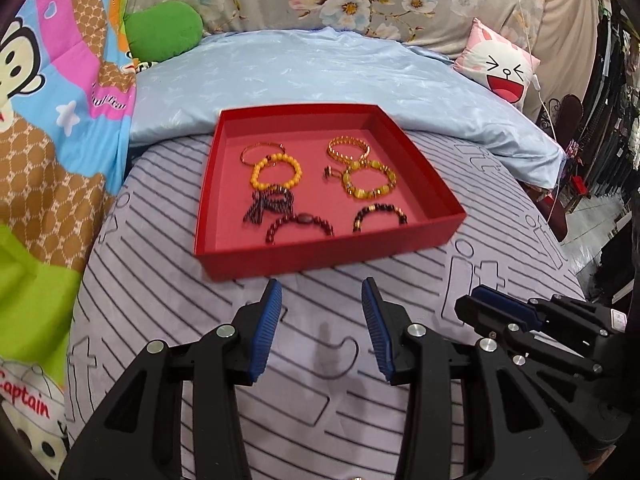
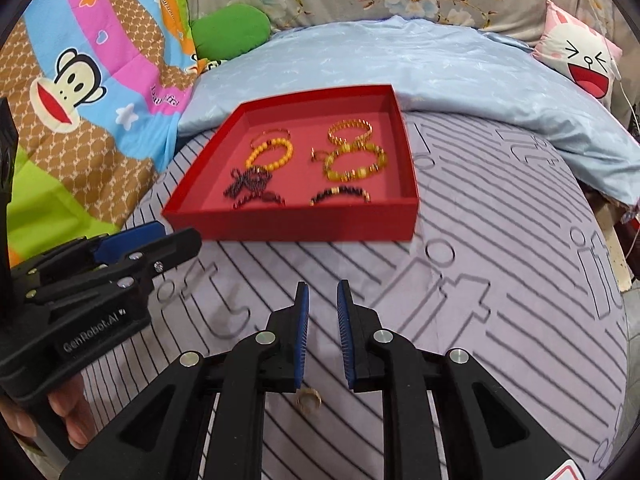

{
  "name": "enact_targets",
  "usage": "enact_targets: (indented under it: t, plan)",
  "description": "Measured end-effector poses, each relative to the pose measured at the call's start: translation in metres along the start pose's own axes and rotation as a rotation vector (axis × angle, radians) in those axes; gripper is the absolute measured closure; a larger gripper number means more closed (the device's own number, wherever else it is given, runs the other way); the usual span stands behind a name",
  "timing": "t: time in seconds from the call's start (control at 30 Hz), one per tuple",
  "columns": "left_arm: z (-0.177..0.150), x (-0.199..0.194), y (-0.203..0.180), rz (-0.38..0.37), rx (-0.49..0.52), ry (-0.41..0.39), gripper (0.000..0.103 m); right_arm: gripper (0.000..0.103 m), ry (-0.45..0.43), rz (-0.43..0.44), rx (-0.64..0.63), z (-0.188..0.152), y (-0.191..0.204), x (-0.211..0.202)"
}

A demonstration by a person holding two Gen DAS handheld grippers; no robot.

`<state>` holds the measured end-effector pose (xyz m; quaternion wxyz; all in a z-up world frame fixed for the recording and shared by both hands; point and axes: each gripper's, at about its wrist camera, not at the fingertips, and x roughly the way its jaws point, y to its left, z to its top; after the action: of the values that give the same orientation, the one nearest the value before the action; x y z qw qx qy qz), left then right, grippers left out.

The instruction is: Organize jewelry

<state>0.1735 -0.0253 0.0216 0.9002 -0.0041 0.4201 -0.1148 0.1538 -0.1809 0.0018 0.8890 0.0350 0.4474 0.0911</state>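
Observation:
A red box (image 1: pixel 320 254) (image 2: pixel 296 224) lies on the striped bed cover and holds several bracelets: yellow bead ones (image 1: pixel 276 174), gold ones (image 1: pixel 347 149) and dark bead ones (image 1: pixel 380 216). My left gripper (image 1: pixel 320 300) is open and empty just in front of the box. My right gripper (image 2: pixel 322 298) is open with a narrow gap and empty; it also shows in the left wrist view (image 1: pixel 496 308). A small gold ring (image 2: pixel 309 399) lies on the cover under the right gripper, between its arms. The left gripper shows in the right wrist view (image 2: pixel 152 240).
A light blue blanket (image 1: pixel 320 72) lies behind the box. A cartoon quilt (image 1: pixel 52 120) and a green cushion (image 1: pixel 164 32) are at the left. A pink face pillow (image 1: pixel 500 68) is at the back right. The bed edge drops off at the right.

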Motion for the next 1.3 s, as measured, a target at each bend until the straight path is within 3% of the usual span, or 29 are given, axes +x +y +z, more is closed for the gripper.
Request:
enact_targets:
  t: [0.33, 0.47, 0.53, 0.67, 0.93, 1.1, 1.3]
  plan:
    - [-0.052, -0.020, -0.003, 0.036, 0.006, 0.018, 0.063, 0.087, 0.072, 0.003, -0.018, -0.049, 0.006, 0.003]
    - [-0.064, -0.026, 0.000, 0.041, -0.003, 0.027, 0.058, 0.084, 0.083, 0.009, -0.021, -0.057, 0.010, 0.007]
    - [-0.071, -0.029, 0.000, 0.046, -0.002, 0.027, 0.057, 0.078, 0.080, 0.006, -0.023, -0.059, 0.010, 0.007]
    - [-0.081, -0.033, 0.000, 0.042, -0.006, 0.037, 0.057, 0.078, 0.074, -0.005, -0.033, -0.060, 0.011, 0.009]
    - [-0.091, -0.034, -0.003, 0.049, -0.005, 0.056, 0.057, 0.078, 0.077, -0.023, -0.056, -0.062, 0.014, 0.016]
    - [-0.092, -0.030, -0.004, 0.058, -0.006, 0.064, 0.057, 0.086, 0.075, -0.059, -0.087, -0.062, 0.020, 0.017]
    - [-0.094, -0.028, -0.003, 0.057, -0.007, 0.071, 0.057, 0.088, 0.082, -0.037, -0.058, -0.068, 0.017, 0.011]
